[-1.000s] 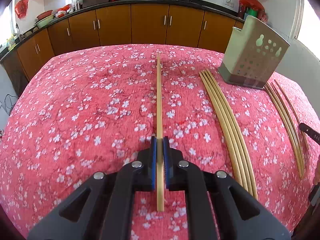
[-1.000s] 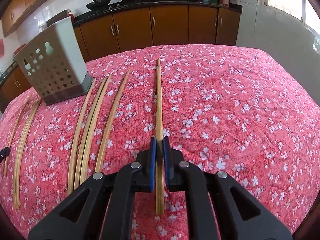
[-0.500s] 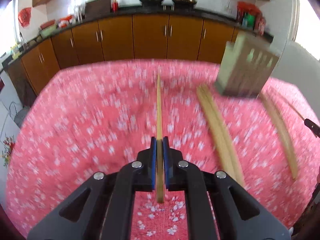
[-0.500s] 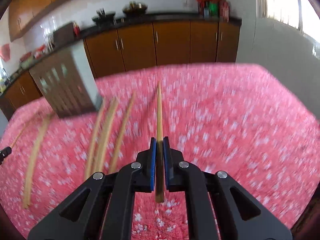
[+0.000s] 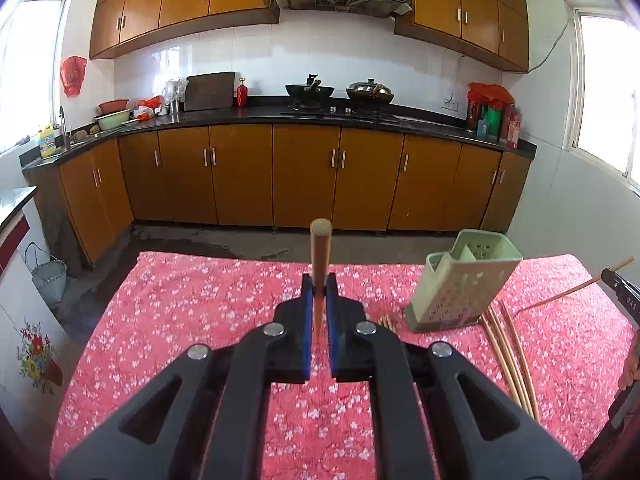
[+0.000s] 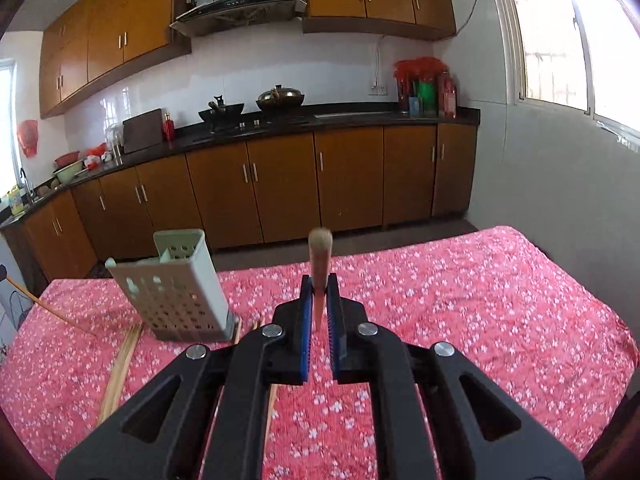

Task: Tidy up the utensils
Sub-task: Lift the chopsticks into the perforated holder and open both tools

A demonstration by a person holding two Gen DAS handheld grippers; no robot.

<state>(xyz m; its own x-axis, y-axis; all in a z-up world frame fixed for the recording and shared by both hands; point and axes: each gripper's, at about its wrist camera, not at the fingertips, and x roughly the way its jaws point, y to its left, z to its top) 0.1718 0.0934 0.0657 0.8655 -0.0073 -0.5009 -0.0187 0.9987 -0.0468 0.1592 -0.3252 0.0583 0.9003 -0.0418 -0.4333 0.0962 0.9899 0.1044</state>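
Observation:
My left gripper (image 5: pixel 319 285) is shut on a bamboo chopstick (image 5: pixel 320 248) that points straight ahead, lifted above the red flowered tablecloth (image 5: pixel 192 320). In the same way, my right gripper (image 6: pixel 319 286) is shut on a second chopstick (image 6: pixel 320 258), held up off the cloth. The pale perforated utensil holder (image 5: pixel 464 288) stands to the right of the left gripper and, in the right wrist view, the holder (image 6: pixel 176 292) is to the left. Several loose chopsticks (image 5: pixel 508 354) lie on the cloth beside the holder, and the same loose chopsticks (image 6: pixel 122 358) show in the right wrist view.
The right gripper's tip (image 5: pixel 620 290) and its chopstick show at the right edge of the left wrist view. Beyond the table's far edge (image 5: pixel 280 258) there is bare floor, then brown kitchen cabinets (image 5: pixel 304 176) under a dark counter with pans. A window wall (image 6: pixel 560 80) lies to the right.
Both grippers have risen and tilted up, lifting their chopsticks off the cloth. The table has dropped low in both views, and the cabinets and wall now fill the upper part.

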